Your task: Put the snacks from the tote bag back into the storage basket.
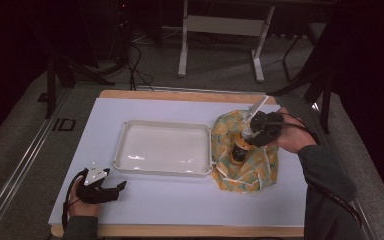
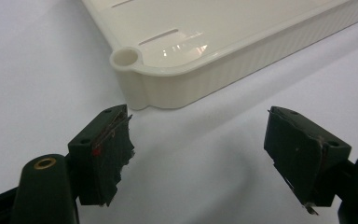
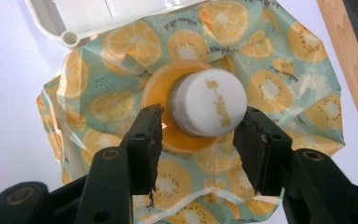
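A small amber bottle (image 1: 239, 148) with a white cap (image 3: 209, 102) stands upright on a crumpled fruit-print bag (image 1: 252, 170) at the right of the table. My right gripper (image 1: 252, 134) comes down on it from above. In the right gripper view its jaws press either side of the cap, so the right gripper (image 3: 200, 121) is shut on the bottle. The bag (image 3: 284, 70) shows orange and kiwi slices. My left gripper (image 1: 119, 189) rests near the table's front left, and the left gripper (image 2: 198, 154) stands open with nothing between its jaws.
A shallow cream tray (image 1: 165, 172) lies in the middle of the white table top, its right edge touching the bag. The tray's corner (image 2: 126, 58) is just beyond my left jaws. A wooden table edge (image 3: 349, 56) runs right of the bag.
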{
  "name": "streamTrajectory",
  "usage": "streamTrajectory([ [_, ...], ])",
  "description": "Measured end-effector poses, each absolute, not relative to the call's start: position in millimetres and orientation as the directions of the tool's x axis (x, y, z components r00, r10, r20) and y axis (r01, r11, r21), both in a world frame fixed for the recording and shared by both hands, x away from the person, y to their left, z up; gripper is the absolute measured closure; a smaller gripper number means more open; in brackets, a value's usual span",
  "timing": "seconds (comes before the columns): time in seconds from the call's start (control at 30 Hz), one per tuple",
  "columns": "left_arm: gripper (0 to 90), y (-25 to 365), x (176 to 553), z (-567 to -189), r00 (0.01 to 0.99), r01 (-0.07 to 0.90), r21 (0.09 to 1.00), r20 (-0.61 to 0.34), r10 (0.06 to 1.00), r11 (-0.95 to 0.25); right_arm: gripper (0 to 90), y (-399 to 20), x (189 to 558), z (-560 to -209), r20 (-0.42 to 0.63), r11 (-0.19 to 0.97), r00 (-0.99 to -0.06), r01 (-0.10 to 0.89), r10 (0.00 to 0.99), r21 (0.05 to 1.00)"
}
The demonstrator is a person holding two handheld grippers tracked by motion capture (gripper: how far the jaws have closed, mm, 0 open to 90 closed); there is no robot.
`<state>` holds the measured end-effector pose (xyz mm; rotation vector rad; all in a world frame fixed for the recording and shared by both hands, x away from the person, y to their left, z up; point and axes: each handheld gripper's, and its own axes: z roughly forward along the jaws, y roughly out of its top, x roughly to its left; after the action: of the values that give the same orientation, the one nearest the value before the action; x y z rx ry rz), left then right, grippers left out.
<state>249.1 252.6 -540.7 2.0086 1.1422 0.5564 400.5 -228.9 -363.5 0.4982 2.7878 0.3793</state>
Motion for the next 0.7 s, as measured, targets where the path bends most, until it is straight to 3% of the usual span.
streamTrajectory([
  [0.7,23.0,252.7,249.2,-540.7,0.511,0.535,0.78,0.008,0.86,-0.325,52.3,-214.7,422.7,-364.7,-0.118,0.91,-0.922,0.331,0.368,0.25],
])
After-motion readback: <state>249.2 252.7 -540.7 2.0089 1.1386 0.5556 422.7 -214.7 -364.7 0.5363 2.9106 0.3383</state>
